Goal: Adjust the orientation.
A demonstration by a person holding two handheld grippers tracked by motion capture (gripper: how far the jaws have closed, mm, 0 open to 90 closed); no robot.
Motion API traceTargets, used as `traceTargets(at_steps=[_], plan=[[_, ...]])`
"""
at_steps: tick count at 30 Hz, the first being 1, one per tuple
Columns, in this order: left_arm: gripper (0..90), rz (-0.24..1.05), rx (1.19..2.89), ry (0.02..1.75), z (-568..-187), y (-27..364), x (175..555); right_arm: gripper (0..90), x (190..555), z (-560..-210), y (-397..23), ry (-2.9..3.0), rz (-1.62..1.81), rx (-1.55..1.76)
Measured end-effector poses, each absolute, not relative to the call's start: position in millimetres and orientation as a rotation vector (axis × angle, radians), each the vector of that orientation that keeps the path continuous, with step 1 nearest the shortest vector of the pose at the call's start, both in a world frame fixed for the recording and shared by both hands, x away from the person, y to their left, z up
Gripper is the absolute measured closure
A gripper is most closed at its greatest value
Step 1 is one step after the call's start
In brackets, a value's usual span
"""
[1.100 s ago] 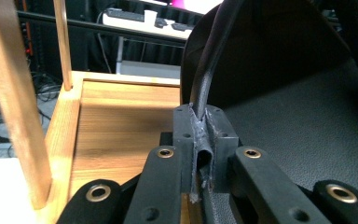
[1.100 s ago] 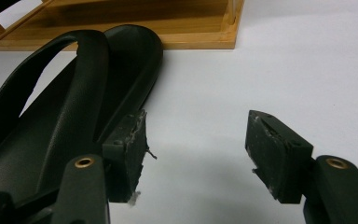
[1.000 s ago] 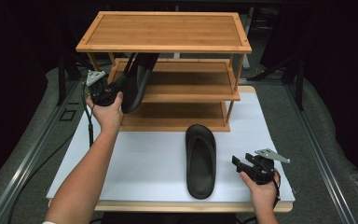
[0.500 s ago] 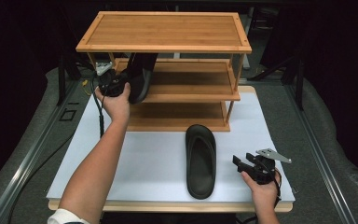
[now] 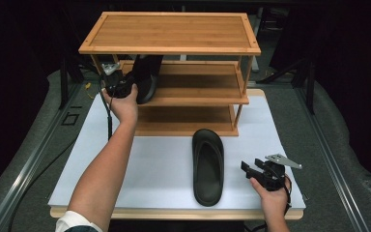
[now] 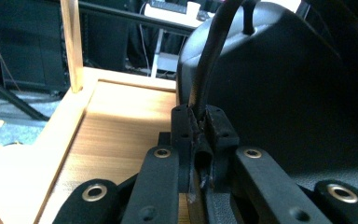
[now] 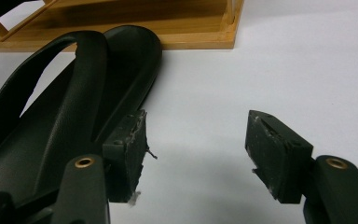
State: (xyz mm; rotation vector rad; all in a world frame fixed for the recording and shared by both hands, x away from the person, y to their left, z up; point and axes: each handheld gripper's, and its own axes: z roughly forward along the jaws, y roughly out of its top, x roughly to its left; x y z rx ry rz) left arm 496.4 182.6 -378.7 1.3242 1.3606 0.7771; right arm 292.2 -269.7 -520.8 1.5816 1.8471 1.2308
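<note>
Left gripper [image 6: 200, 140] clamped on the held sandal's [image 5: 147, 77] strap; we seat it flat on the middle shelf [image 5: 198, 92] before releasing. Right gripper [image 7: 196, 154] jaws apart.

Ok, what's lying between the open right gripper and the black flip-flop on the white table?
Nothing: in the high view only bare white table separates the right gripper from the black flip-flop.

One black flip-flop [image 5: 146, 77] tilted on edge over the rack's middle shelf [image 5: 198, 94], strap pinched; its mate [image 5: 208, 166] lies flat, sole down, on the white tabletop [image 5: 164, 159] before the rack.
</note>
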Motion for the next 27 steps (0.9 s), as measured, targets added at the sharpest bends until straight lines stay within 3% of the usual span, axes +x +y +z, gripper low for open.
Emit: traceTargets(at_steps=[12,22,27], plan=[[79.2,0.784,1.36,1.418,-376.1,172.4,501.1,38.4,293.1,-521.7,-268.6,1.858,1.23,1.581],[69.6,0.744,1.385,1.331,-373.3,157.7,497.3,38.4,293.8,-522.0,-268.1,1.854,1.234,1.576],[68.9,0.727,1.407,1.303,-373.4,151.3,495.8,38.4,293.7,-521.4,-267.9,1.859,1.231,1.574]])
